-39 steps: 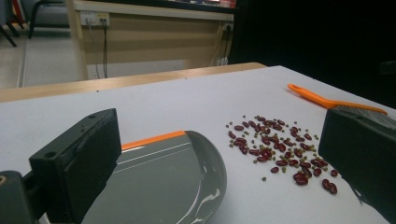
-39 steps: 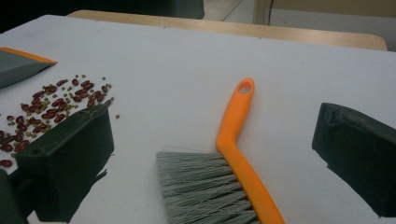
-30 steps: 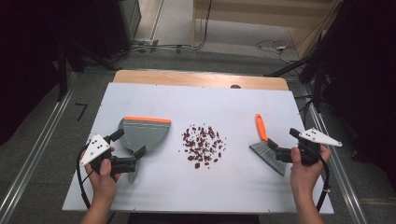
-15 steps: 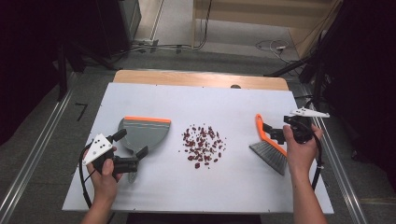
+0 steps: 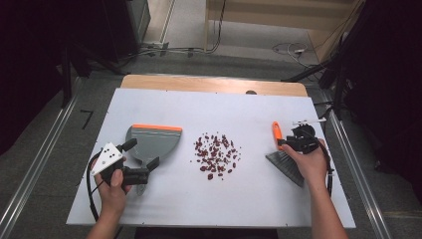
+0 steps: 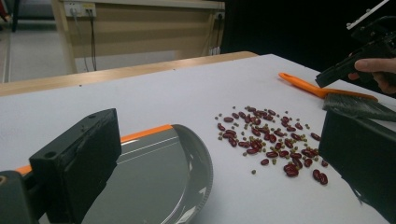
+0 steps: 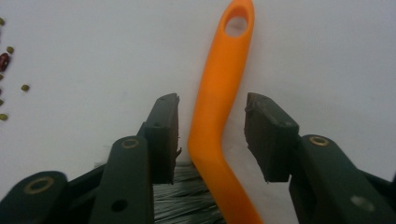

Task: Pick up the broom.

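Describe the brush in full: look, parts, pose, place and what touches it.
The brush is a small hand brush with a curved orange plastic-looking handle, a hanging hole at its tip, and grey bristles. It lies flat on the white table, right of the beans, handle pointing away from the person. The right gripper straddles the handle; its jaws have just been closing, with gaps to the pads on both sides.

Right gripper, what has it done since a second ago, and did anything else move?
The right gripper moved up the table from the bristles to straddle the brush handle; its jaws have just been closing, pads not yet touching. The left gripper, dustpan and beans stayed put.
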Available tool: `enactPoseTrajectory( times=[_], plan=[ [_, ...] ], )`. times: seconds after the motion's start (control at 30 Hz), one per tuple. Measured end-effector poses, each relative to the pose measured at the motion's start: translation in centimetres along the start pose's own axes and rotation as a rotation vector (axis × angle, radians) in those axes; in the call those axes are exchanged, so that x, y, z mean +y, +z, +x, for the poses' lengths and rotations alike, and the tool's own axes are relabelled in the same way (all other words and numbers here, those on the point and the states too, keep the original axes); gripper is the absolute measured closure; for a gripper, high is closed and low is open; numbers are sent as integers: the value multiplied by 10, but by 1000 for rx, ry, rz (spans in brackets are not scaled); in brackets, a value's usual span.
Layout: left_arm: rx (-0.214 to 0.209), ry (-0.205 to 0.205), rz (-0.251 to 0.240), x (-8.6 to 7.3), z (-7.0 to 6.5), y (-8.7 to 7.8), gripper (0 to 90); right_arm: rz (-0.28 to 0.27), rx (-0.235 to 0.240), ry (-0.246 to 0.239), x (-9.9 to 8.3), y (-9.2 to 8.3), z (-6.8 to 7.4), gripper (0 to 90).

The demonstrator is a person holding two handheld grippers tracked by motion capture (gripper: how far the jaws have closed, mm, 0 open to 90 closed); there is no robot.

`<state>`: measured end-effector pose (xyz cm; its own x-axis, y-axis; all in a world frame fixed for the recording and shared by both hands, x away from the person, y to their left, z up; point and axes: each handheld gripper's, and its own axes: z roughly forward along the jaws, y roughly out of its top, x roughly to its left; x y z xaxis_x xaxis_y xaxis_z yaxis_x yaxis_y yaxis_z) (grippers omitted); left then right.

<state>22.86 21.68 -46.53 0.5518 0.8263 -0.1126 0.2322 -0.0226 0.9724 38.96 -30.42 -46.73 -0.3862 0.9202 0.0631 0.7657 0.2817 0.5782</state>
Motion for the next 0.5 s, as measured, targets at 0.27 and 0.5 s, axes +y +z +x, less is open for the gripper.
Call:
enactPoseTrajectory(
  times=[0.27, 0.5],
  plan=[
    [-8, 9, 13, 0, -2, 2, 0, 88, -38, 39, -2, 9, 4, 581],
    [-9, 10, 17, -1, -4, 3, 0, 134, -114, -17, -1, 16, 17, 659]
  ],
)
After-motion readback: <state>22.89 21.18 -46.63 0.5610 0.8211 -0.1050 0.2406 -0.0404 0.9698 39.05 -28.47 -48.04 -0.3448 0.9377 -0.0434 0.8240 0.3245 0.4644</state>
